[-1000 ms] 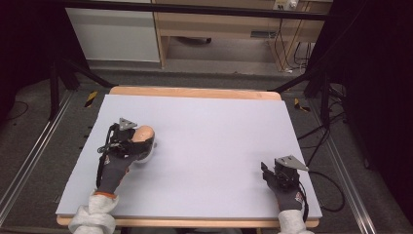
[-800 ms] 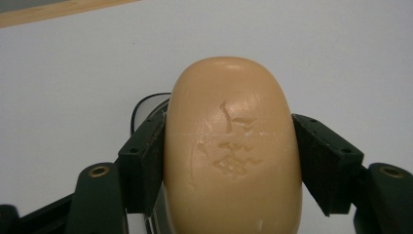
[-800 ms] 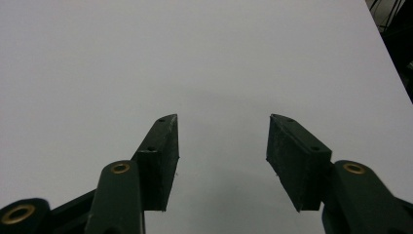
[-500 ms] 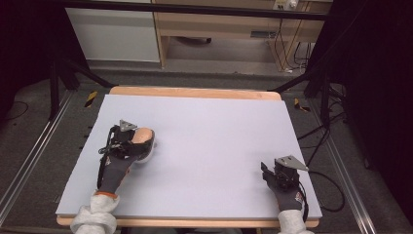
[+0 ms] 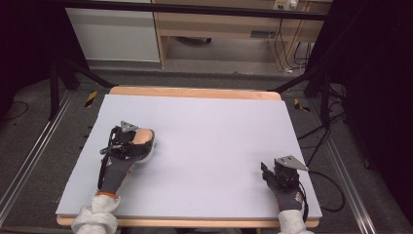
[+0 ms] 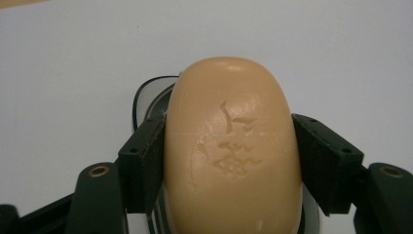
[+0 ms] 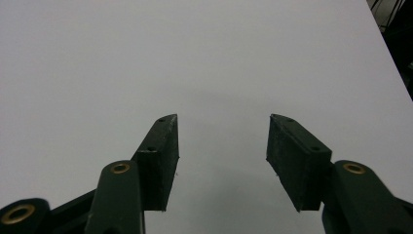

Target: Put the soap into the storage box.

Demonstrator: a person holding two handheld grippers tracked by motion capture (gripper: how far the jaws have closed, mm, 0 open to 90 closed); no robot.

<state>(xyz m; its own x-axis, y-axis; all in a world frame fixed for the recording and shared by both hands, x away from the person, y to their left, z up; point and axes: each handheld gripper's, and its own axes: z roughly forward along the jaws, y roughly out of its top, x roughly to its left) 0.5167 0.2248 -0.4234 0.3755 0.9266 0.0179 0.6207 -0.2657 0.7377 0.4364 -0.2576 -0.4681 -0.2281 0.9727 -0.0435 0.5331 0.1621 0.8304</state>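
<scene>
soap bar (image 6: 233,151) between left gripper (image 6: 233,156) jaws

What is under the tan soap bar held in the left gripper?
A white dish with a dark rim peeks out beneath the soap bar, which the left gripper clamps. The dish's middle and how the soap rests in it are covered.

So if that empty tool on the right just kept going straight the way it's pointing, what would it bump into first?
Probably nothing soon. The right tool is open and empty, with bare grey table top ahead of it. Pointing slightly downward, it might eventually meet that surface, though depth is hard to judge.
</scene>
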